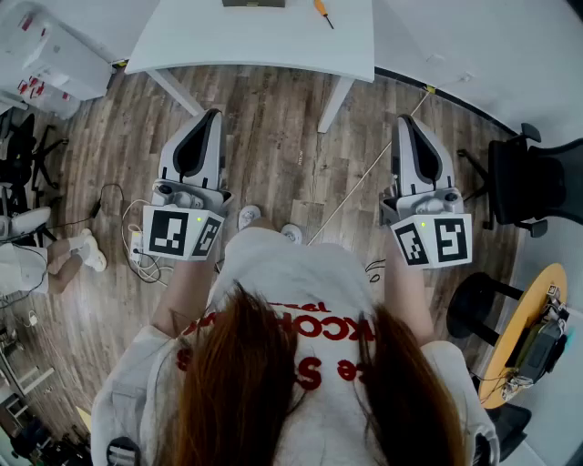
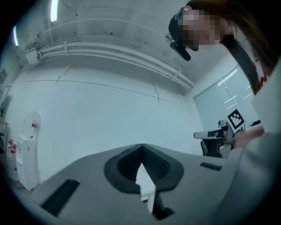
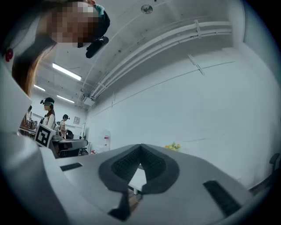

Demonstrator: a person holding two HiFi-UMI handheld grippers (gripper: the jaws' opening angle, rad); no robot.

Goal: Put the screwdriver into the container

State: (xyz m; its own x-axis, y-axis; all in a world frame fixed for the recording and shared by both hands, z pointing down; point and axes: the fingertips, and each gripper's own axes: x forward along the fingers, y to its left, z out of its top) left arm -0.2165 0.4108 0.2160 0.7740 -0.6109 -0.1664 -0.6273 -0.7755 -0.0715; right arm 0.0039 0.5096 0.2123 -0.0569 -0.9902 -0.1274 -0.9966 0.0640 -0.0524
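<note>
While both tongs hang over the wood floor [image 1: 273, 155], short of the white table [image 1: 264, 45], neither grips anything. Left gripper [image 1: 213, 116]: jaws pressed together, pads meeting at the tip, nothing pinched (its own view looks past the tip at bare wall). Right gripper [image 1: 404, 120]: same, jaws closed flat on each other and empty. Both point forward toward the table, well apart from each other, one on each side of the person's shoes [image 1: 249, 216].

Screwdriver [image 1: 322, 12]: orange handle, lying on the tabletop near the far edge, untouched and well apart from both grippers. Dark object [image 1: 253, 3] sits on the table to its left, not touching it and cut off by the frame top, so I can't tell what it is.

Black office chair [image 1: 533, 182] at far right, round wood-topped table [image 1: 528, 314] nearer. Cables [image 1: 137, 241] lie on the floor by the left gripper.
</note>
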